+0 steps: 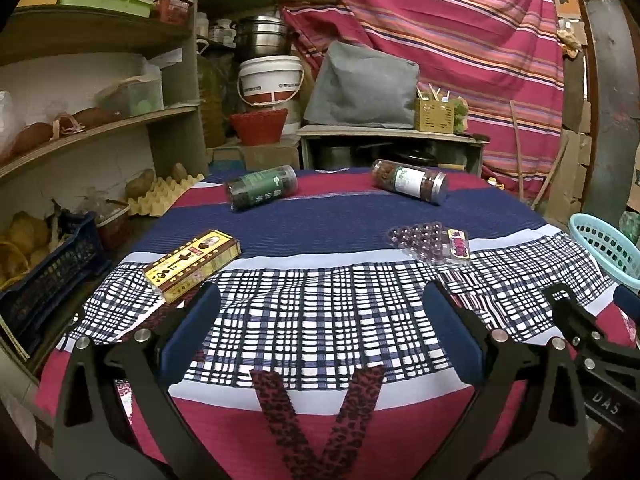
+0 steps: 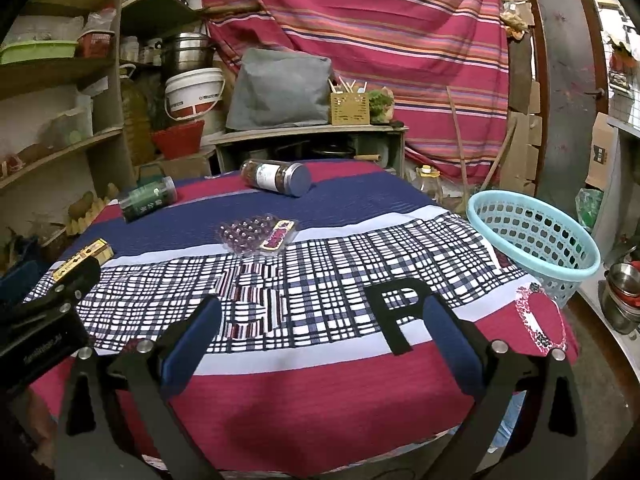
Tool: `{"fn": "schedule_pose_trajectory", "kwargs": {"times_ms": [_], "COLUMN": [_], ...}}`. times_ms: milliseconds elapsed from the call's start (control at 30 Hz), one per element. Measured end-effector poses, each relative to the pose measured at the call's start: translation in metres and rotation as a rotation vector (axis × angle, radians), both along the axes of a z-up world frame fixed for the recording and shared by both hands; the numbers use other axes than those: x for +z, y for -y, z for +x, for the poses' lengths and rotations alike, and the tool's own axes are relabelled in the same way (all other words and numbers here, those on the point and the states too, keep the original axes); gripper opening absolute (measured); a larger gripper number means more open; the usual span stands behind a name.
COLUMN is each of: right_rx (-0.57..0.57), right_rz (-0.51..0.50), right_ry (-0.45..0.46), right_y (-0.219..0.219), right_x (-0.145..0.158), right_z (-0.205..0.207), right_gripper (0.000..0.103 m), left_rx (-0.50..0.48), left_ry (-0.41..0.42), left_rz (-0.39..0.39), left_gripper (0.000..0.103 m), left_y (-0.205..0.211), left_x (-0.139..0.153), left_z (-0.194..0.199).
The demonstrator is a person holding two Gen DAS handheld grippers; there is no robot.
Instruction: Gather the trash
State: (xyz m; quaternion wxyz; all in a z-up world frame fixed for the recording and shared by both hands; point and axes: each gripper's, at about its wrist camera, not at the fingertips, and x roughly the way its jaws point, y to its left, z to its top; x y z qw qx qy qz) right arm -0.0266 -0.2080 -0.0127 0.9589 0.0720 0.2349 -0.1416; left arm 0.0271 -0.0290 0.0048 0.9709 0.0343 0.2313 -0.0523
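A striped red cloth (image 2: 360,20) hung across the back of the room. Wooden shelves (image 1: 92,128) stood at the left, loaded with tubs, bags and produce. Beside them a white bucket (image 1: 270,80) sat under stacked steel pots (image 1: 262,36), with a red basket (image 1: 259,126) below. A low cabinet (image 2: 308,140) stood against the cloth and carried a grey bundle (image 2: 280,88) and a small yellow box (image 2: 349,108). A metal door (image 2: 564,80) in a brown frame closed the right side, with cardboard (image 2: 524,140) stacked beside it. The table (image 2: 320,380) in the foreground was covered by a red, blue and checked cloth. Lighting was dim and warm.
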Motion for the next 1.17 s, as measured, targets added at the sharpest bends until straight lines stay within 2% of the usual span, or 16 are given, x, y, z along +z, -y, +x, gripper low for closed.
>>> {"fn": "schedule_pose_trajectory", "kwargs": {"times_ms": [1167], "right_rx": [0.014], "right_rz": [-0.022], "right_ry": [0.006], "right_y": [0.0022], "right_x": [0.0008], "right_z": [0.0019], "right_gripper": [0.098], "left_rx": [0.059], "left_ry": [0.032], "left_rz": [-0.006], "left_gripper": [0.098], "left_y": [-0.0045], "left_x": [-0.0017], "left_z": [-0.0052]}}
